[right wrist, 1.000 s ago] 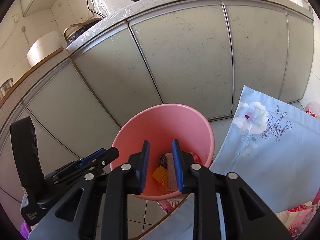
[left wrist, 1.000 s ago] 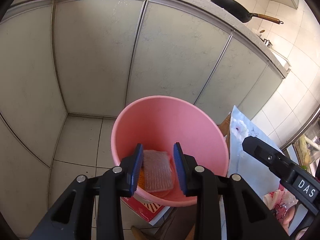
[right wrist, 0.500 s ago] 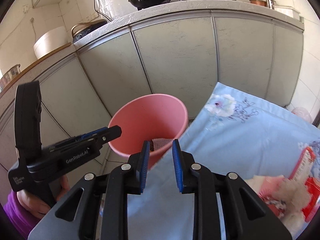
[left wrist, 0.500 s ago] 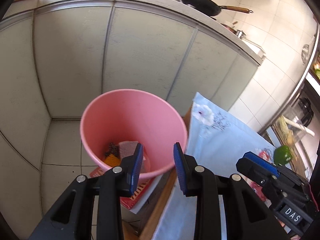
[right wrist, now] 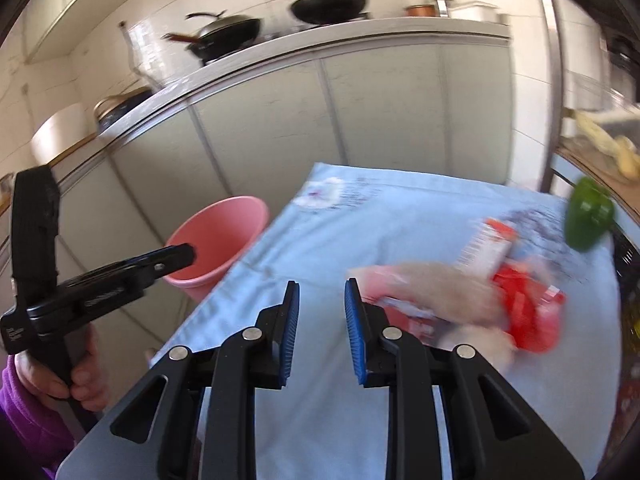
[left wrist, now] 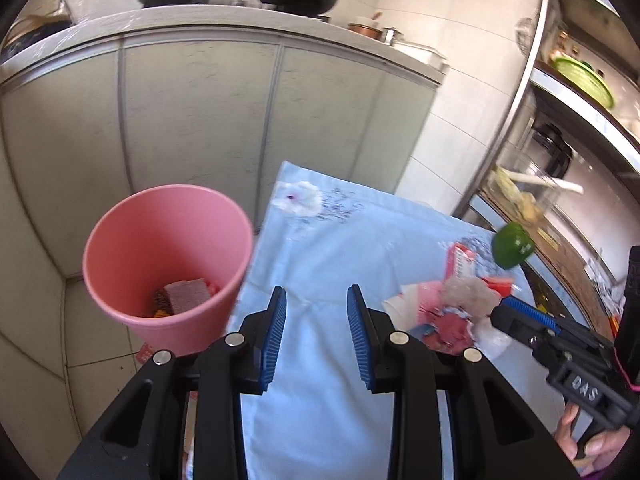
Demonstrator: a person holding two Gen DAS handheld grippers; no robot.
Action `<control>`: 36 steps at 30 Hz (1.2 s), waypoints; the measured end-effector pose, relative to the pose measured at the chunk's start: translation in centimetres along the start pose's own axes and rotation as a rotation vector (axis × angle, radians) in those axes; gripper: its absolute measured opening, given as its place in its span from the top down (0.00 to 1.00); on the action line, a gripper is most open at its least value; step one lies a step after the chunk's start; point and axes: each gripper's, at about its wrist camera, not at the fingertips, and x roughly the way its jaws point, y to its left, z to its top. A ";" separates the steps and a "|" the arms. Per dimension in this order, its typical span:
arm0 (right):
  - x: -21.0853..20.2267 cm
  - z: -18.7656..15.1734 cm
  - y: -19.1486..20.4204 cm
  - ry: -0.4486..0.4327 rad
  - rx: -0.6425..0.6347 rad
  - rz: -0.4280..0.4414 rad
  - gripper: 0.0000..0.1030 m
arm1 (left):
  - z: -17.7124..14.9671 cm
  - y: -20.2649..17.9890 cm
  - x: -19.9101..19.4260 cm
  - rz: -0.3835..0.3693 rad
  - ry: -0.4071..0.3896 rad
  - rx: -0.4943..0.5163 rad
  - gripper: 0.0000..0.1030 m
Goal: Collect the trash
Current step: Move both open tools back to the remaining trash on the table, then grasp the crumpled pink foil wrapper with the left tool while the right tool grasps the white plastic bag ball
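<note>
The table (left wrist: pixel 328 420), under a pale blue cloth, holds a heap of wrappers (right wrist: pixel 480 300) near its right side, well apart from the pink bin (left wrist: pixel 160 264) on the floor beside it. Both the left gripper (left wrist: pixel 316 336) and right gripper (right wrist: pixel 322 328) are parted and empty. Best approach low, straddling one wrapper only.

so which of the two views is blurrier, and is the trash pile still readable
Right wrist view is blurrier: the trash pile and green pepper smear sideways. Left wrist view is sharper, wrappers distinguishable, pink bin crisp. Fisheye bends the cabinets in both.
</note>
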 end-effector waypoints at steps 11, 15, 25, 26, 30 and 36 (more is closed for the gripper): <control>-3.4 -3.3 -7.2 -0.029 0.115 -0.189 0.77 | -2.4 -5.9 1.3 -0.142 0.076 0.108 0.70; -2.7 -4.4 -8.1 0.010 0.165 -0.147 0.77 | -3.2 -7.4 2.3 -0.199 0.123 0.139 0.70; -1.9 -4.7 -8.4 0.042 0.143 -0.118 0.57 | -3.7 -11.2 6.7 -0.235 0.242 0.101 0.69; -1.8 -4.6 -8.4 0.042 0.141 -0.115 0.57 | -3.6 -11.5 7.2 -0.223 0.245 0.099 0.69; -1.2 -4.0 -8.2 0.042 0.118 -0.102 0.57 | -3.0 -12.5 9.1 -0.174 0.271 0.071 0.69; 0.4 -3.4 -8.3 0.067 0.093 -0.108 0.56 | -3.1 -13.4 11.4 -0.085 0.304 0.075 0.59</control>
